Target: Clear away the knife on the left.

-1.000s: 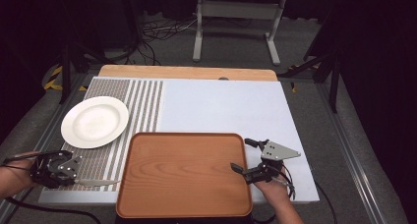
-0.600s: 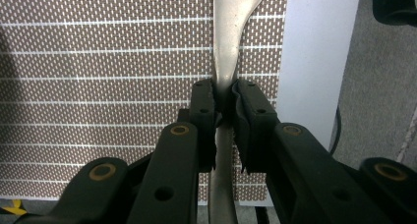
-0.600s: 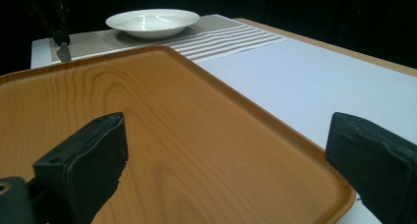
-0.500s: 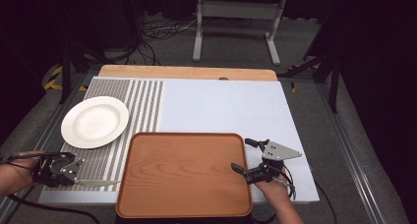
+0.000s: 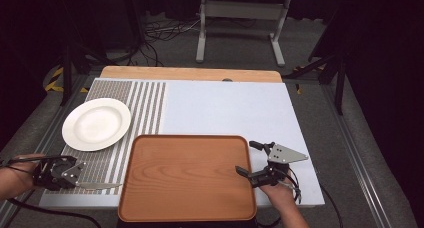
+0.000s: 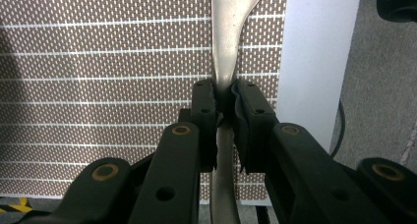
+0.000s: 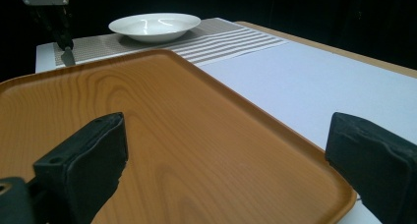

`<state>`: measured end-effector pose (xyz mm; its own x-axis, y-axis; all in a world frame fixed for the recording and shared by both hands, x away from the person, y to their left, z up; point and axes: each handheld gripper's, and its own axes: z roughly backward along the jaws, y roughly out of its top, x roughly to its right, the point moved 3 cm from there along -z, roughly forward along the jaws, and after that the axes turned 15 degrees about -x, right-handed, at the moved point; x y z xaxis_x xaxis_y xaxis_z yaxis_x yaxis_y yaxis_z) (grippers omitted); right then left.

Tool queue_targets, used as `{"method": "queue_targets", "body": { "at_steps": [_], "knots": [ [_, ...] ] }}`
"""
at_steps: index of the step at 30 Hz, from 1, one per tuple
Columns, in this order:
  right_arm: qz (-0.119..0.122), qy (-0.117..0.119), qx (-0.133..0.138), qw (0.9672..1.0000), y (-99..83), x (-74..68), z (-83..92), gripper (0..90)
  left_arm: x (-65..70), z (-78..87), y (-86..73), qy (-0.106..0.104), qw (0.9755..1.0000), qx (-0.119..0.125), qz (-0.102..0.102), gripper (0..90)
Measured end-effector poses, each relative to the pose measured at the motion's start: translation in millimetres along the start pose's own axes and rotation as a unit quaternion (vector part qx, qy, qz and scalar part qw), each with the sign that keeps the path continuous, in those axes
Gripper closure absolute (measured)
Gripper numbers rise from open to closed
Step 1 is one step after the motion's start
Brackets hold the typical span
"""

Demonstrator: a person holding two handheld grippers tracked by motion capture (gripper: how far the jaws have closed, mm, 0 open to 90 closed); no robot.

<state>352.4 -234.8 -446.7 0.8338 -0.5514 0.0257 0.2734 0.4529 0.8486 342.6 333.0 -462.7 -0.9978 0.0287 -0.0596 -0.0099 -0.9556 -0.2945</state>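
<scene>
Striped mat (image 6: 98, 62) underlies left gripper (image 6: 223, 98) — jaws clamping a utensil (image 6: 228, 32), head cropped — right gripper (image 7: 221, 150) wide open.

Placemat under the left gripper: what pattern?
Brown-and-white woven placemat: fine dashes with thin white lines, wider stripes at one end. Clearest in the left gripper view.

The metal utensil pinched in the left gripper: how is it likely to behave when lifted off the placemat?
The utensil looks like thin polished metal, so probably stiff and light. Its smooth, narrow handle sits between the left gripper's fingers, so it may slip or pivot. In the high view most of its length sticks out past the grip, so the far end could droop.
</scene>
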Motion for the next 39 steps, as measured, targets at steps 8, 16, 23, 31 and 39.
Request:
{"method": "queue_targets", "body": {
  "at_steps": [8,16,23,31,39],
  "knots": [
    [-0.001,0.004,0.002,1.0000,0.5,-0.6,-0.4,3.1,-0.7,2.1,-1.7,-0.001,0.9999,0.002,0.013,80.4],
    [-0.003,0.004,0.003,1.0000,0.4,0.1,0.4,3.1,-5.7,19.9,-6.4,-0.004,0.9986,0.024,0.046,80.4],
    [-0.003,0.003,0.005,1.0000,0.7,0.5,0.6,3.1,-11.1,40.3,-2.2,-0.030,0.9928,0.073,0.090,80.3],
    [-0.004,0.000,0.007,1.0000,1.0,1.2,2.3,3.1,-14.9,57.5,7.5,-0.057,0.9853,0.106,0.121,80.3],
    [-0.002,-0.002,0.006,1.0000,1.2,0.9,2.9,3.1,-20.3,66.6,19.0,-0.085,0.9734,0.126,0.171,80.4]
  ]
}}
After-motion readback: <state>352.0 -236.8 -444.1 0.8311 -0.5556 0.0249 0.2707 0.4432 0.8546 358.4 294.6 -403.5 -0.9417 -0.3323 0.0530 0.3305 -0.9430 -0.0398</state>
